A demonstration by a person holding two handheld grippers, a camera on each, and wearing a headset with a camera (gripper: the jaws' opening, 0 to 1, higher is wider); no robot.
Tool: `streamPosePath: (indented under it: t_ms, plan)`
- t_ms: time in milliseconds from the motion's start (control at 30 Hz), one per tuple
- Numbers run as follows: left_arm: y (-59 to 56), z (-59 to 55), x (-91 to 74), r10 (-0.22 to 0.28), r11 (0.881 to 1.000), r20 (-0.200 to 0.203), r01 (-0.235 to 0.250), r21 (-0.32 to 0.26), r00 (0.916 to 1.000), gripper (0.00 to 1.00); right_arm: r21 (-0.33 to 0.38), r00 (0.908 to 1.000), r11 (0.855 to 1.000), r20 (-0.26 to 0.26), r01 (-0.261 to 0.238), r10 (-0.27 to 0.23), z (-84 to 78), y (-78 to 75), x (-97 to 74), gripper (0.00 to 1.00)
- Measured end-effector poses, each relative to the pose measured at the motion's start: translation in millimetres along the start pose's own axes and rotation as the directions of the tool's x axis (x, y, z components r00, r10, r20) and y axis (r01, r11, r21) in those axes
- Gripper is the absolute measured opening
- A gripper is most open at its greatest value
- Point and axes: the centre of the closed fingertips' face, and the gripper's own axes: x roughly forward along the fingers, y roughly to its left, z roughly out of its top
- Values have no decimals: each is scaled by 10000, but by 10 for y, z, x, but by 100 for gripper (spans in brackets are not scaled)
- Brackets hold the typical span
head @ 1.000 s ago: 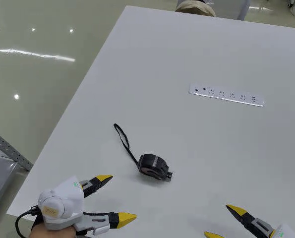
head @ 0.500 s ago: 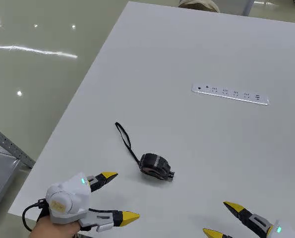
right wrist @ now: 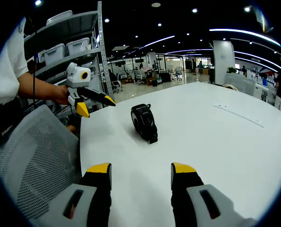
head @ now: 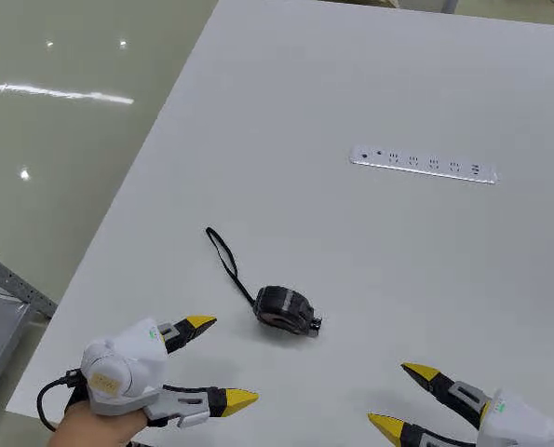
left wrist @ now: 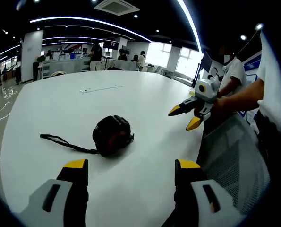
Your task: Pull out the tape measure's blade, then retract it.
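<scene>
A black tape measure lies on the white table, its black wrist strap trailing toward the far left and its blade tip pointing right. The same tape measure lies ahead of my left gripper's jaws, and the tape measure stands on edge ahead of my right gripper. My left gripper is open at the near left, a short way from the case. My right gripper is open at the near right, also apart from it. Both hold nothing.
A white power strip lies farther back on the table. The table's left edge drops to a glossy floor. A mesh chair and shelving sit behind the near edge.
The head camera has shifted a little. My right gripper has come further up into view at the near right. The tape measure has not moved.
</scene>
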Motion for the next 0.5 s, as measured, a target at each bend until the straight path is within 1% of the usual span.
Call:
streamPosePath:
  t_ms: [167, 233, 500]
  plan:
    - [43, -5, 27, -83, 9999, 4, 83, -63, 10000, 72, 34, 10000, 10000, 10, -85, 85, -8, -19, 40, 50]
    - [61, -17, 43, -113, 9999, -35, 113, -34, 9999, 72, 24, 9999, 9999, -8, -123, 123, -18, -29, 58, 50]
    - [111, 2, 89, -248, 9996, -148, 250, 120, 9996, 71, 105, 9997, 9997, 137, -219, 218, 7, -67, 122, 49]
